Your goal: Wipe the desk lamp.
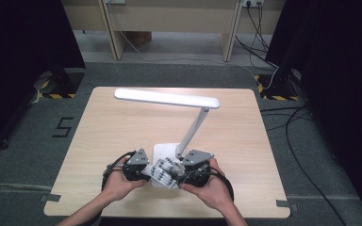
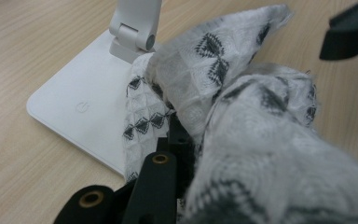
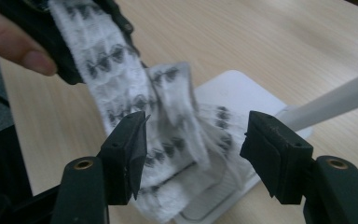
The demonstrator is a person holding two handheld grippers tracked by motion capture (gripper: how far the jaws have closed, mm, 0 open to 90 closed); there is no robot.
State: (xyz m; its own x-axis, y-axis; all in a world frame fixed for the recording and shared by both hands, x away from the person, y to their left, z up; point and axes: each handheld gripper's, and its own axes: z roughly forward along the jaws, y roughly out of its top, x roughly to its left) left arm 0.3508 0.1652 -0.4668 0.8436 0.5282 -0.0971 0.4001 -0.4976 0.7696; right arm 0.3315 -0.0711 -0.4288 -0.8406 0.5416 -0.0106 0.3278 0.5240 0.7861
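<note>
A white cloth with a black pattern (image 1: 162, 172) hangs between my two grippers over the front of a white desk lamp's base (image 1: 162, 151). My left gripper (image 1: 143, 172) is shut on one bunched end of the cloth (image 2: 242, 93), which bulges over its jaws (image 2: 182, 135). My right gripper (image 1: 185, 172) stands open (image 3: 193, 140), its jaws on either side of the loose hanging part of the cloth (image 3: 168, 121), not pinching it. In the right gripper view the left gripper (image 3: 84, 28) holds the cloth's upper end, with a fingertip (image 3: 32, 58) beside it.
The lamp's slanted arm (image 1: 195, 127) rises from the base to a long flat head (image 1: 167, 98) over the table's middle. Its hinge (image 2: 133, 30) and power button (image 2: 81, 107) are close to the cloth. The wooden table (image 1: 113, 136) has bare room on both sides.
</note>
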